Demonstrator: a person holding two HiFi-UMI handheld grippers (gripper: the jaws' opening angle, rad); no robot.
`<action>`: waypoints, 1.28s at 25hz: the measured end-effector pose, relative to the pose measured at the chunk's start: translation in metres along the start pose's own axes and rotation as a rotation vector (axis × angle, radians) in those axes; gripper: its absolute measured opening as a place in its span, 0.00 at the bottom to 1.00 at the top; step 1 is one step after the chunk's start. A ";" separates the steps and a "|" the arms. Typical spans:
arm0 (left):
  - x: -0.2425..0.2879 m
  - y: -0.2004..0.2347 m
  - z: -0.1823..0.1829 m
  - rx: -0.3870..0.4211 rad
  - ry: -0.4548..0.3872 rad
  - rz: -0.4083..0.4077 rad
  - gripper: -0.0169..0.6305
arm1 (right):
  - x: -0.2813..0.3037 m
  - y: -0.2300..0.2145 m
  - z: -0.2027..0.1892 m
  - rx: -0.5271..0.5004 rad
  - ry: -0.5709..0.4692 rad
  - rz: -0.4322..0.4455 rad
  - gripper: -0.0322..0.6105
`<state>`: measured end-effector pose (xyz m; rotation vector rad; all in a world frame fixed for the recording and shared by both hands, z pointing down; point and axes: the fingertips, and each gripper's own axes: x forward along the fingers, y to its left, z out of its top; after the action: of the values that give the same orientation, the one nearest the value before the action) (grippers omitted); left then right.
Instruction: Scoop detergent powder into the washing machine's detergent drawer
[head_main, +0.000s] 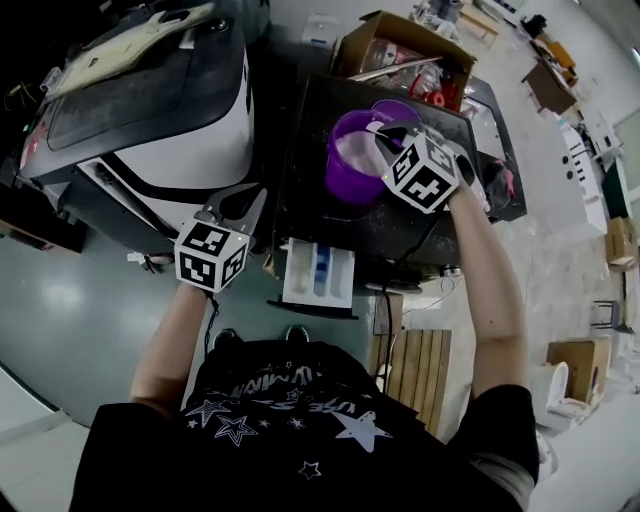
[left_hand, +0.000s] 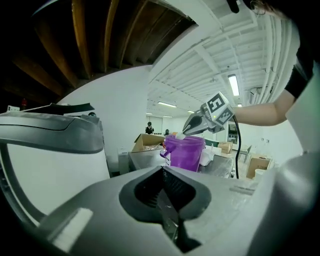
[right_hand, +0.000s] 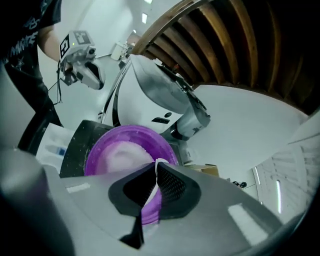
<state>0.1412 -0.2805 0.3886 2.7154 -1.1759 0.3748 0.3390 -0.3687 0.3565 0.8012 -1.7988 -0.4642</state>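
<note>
Right tongs (right_hand: 153, 174) are pinching what's prob. the white scoop handle (right_hand: 157, 164) over the powder (right_hand: 120, 155) in the purple tub (head_main: 345, 165), left tongs (left_hand: 167, 215) are hanging closed & empty, so scooping is going on, w/ the next move calling for a level carry to the open drawer (head_main: 318, 272) nearby.

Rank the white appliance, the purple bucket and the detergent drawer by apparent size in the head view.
1. White appliance, clearly largest.
2. Purple bucket, though the right gripper with its scoop covers part.
3. Detergent drawer, smallest.
</note>
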 end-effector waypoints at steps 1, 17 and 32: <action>0.001 -0.001 0.002 0.001 0.000 0.005 0.03 | 0.006 0.000 -0.003 -0.021 0.022 0.009 0.10; 0.007 0.007 -0.012 -0.039 0.017 0.055 0.03 | 0.053 0.012 -0.018 -0.050 0.187 0.204 0.10; -0.006 0.012 -0.017 -0.033 0.026 0.057 0.03 | 0.050 0.036 -0.022 0.030 0.265 0.378 0.11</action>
<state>0.1260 -0.2802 0.4033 2.6461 -1.2430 0.3939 0.3381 -0.3776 0.4216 0.4983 -1.6600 -0.0790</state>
